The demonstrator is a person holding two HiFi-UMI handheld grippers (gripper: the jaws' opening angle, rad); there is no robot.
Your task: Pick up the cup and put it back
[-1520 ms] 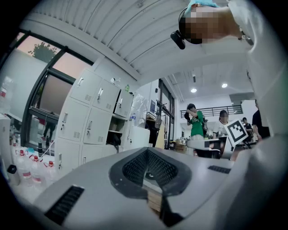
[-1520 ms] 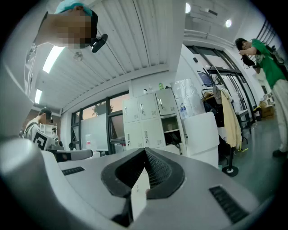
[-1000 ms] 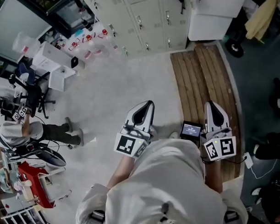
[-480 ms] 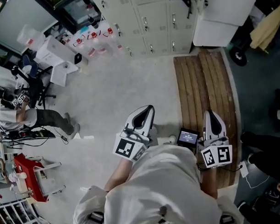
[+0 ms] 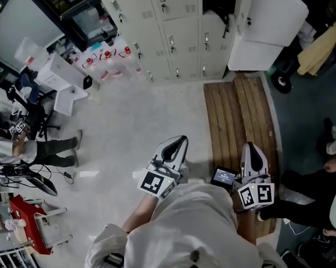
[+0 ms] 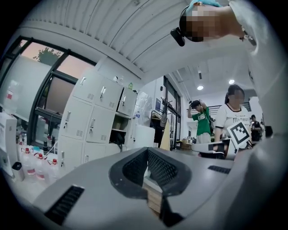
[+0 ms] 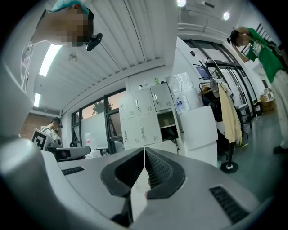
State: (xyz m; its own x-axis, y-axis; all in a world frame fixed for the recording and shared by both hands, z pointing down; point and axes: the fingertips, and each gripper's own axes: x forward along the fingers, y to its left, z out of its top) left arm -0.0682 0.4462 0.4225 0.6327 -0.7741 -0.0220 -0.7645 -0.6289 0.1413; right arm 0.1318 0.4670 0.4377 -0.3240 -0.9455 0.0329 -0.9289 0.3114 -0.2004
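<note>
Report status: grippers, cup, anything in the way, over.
Left gripper shut, empty. Right gripper shut, empty. No cup in any view. Wooden boards on floor at right; lockers ahead.

Right gripper (image 7: pixel 144 152), fingers (image 7: pixel 159 171) together, lockers (image 7: pixel 135 112) ahead.

Shirt (image 5: pixel 192 230): pale, loose, short-sleeved, lower centre of the frame.
Left claw (image 5: pixel 180 140): light grey shell, black ribbed pads.
Right claw (image 5: pixel 249 145): same grey and black.
Marker cubes (image 5: pixel 153 182): black-and-white squares.
</note>
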